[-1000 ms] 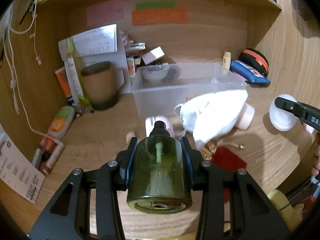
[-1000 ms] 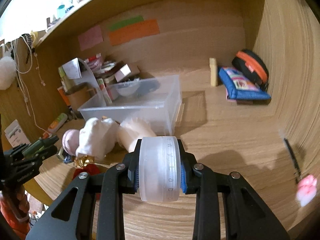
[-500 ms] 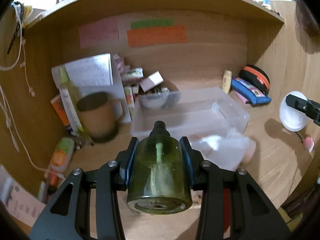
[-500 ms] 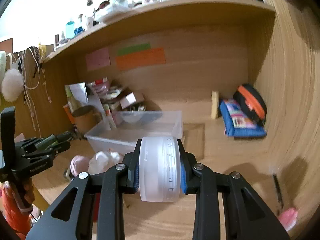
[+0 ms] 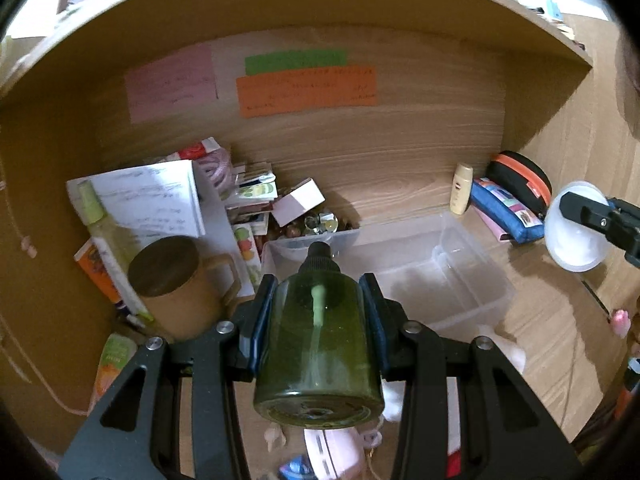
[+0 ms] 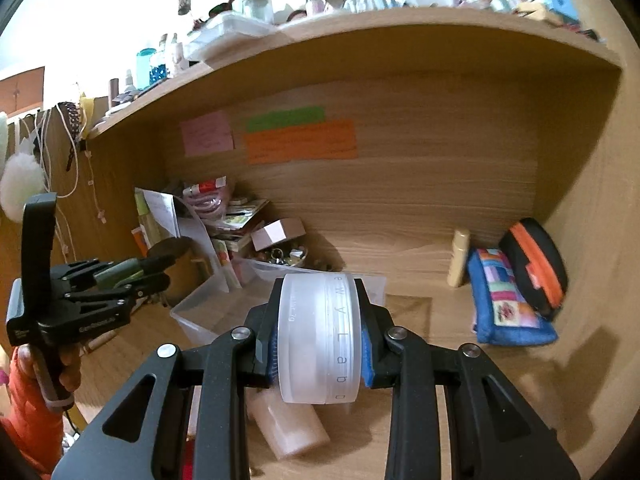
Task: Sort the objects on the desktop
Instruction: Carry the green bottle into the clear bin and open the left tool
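A green bottle [image 5: 318, 344] sits clamped between the fingers of the left hand-held gripper [image 5: 318, 320], held above the surface [image 5: 540, 320] in front of a clear plastic bin [image 5: 436, 276]. The right hand-held gripper [image 6: 318, 340] grips a frosted white jar [image 6: 318, 336] on edge, over a beige bottle [image 6: 290, 426] lying on the surface.

Dim alcove, blown-out top, fisheye-warped edges.

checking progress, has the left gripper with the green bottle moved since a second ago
Yes. The left gripper with the green bottle has risen and gone forward: the clear bin, earlier well ahead, now sits just past the bottle's cap.
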Motion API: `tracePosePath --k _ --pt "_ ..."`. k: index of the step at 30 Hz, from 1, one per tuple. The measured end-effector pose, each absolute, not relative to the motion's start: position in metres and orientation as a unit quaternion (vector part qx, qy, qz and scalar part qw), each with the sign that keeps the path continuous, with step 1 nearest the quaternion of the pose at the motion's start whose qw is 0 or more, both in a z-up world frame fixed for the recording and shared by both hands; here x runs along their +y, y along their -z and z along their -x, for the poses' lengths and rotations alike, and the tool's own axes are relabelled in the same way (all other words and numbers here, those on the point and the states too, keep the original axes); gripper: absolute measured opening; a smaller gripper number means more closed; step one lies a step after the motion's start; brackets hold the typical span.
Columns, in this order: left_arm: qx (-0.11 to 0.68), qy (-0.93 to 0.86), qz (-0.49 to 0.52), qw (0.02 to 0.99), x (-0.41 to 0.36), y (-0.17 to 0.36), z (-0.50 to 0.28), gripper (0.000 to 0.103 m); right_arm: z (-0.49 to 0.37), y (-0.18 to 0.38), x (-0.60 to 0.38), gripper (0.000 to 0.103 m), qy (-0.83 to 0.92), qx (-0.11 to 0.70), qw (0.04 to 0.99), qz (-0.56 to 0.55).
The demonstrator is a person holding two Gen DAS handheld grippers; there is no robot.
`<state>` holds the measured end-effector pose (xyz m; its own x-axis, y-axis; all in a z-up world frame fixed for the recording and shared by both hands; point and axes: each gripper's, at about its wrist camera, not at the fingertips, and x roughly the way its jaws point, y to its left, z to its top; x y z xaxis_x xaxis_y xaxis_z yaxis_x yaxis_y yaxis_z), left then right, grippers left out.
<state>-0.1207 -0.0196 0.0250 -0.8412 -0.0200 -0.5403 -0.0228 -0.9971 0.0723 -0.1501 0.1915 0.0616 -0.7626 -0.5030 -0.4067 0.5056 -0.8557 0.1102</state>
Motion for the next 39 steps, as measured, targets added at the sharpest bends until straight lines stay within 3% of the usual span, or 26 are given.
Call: tracePosePath --k 11,21,39 --pt "0.021 -0.939 0.342 0.031 -0.032 -0.008 0.189 0.041 0.216 -0.048 0.159 0.027 0.918 0.028 0.294 -0.267" --pt "0.018 -0.911 0.409 0.044 -0.039 0.027 0.236 0.041 0.267 -0.003 0.132 0.027 0.887 0.059 0.294 -0.350" --pt "0.046 -0.879 0.474 0.042 -0.030 0.064 0.278 0.041 0.295 0.038 0.105 0.027 0.850 0.145 0.290 -0.414"
